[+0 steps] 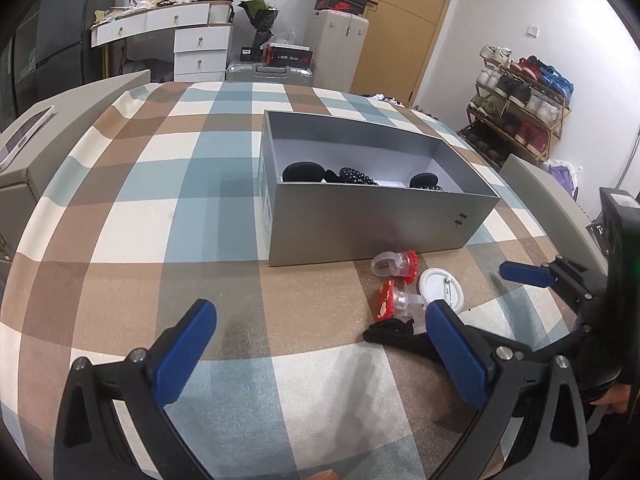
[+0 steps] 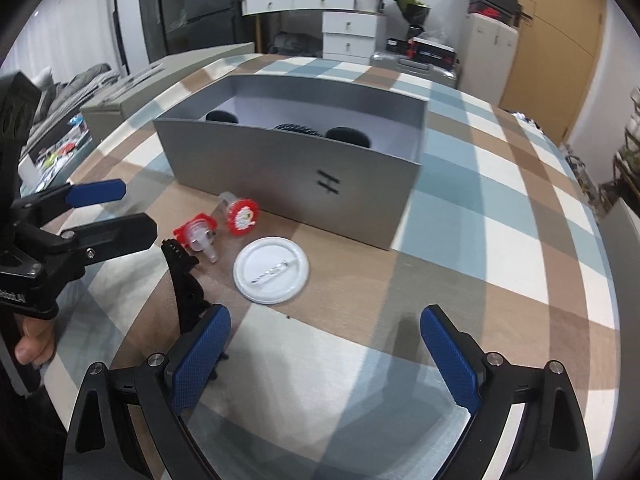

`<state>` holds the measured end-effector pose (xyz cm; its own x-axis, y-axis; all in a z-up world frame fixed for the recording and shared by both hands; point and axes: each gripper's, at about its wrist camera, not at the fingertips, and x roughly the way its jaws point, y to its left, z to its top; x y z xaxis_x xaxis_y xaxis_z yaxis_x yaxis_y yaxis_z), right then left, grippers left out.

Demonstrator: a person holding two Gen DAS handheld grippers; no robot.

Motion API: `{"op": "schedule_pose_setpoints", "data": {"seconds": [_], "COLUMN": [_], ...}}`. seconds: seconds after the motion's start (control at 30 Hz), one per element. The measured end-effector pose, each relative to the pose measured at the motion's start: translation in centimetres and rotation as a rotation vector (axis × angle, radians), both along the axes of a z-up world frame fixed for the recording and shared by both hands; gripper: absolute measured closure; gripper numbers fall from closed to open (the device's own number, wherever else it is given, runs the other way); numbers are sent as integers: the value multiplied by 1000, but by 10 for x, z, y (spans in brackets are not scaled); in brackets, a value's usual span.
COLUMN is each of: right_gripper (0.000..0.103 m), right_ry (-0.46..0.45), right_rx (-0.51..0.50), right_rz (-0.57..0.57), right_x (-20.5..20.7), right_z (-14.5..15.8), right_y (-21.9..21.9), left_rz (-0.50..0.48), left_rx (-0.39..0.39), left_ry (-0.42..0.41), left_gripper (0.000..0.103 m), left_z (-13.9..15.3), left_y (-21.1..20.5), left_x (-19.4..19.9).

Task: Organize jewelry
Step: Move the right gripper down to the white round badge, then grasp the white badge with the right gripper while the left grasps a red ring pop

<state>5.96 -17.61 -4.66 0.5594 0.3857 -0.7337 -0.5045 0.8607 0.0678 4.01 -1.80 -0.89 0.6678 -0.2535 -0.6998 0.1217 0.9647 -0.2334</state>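
A grey open box (image 1: 372, 224) (image 2: 296, 184) stands on the checked tablecloth and holds black bead bracelets (image 1: 356, 176) and black round pieces (image 1: 302, 171). In front of it lie two red-and-clear toy rings (image 1: 396, 266) (image 1: 400, 300) (image 2: 242, 214) (image 2: 198, 236), a white round pin badge (image 1: 442, 285) (image 2: 272, 269) face down, and a black hair clip (image 1: 390, 330) (image 2: 188, 280). My left gripper (image 1: 320, 354) is open and empty, just left of the clip. My right gripper (image 2: 324, 360) is open and empty, below the badge.
The table (image 1: 160, 184) carries a checked cloth. A grey box lid (image 1: 24, 152) lies at its left edge. A shoe rack (image 1: 516, 112), suitcases (image 1: 340, 48) and a white dresser (image 1: 200, 36) stand behind.
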Motion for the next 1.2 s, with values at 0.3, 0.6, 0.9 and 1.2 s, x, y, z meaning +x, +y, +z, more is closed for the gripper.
{"op": "schedule_pose_setpoints", "data": {"seconds": [0.3,0.6,0.9,1.2], "right_gripper": [19,41,47,62], "right_ry": [9,2,-13,-23], "right_rx": [6,24,28,59], "right_rz": [40,62,76,119], "right_x": [10,14,11,1], "right_z": [2,5,6,7], "right_y": [16,24,25,24], "left_rz": [16,37,46,54], "left_rx": [-29,-60,-57,-43], "left_ry": [9,22,25,44], "left_gripper": [1,1,1,1], "left_z": [-1,-2,-3,-4], "left_y": [5,11,12,10], "left_x": [1,2,2,5]}}
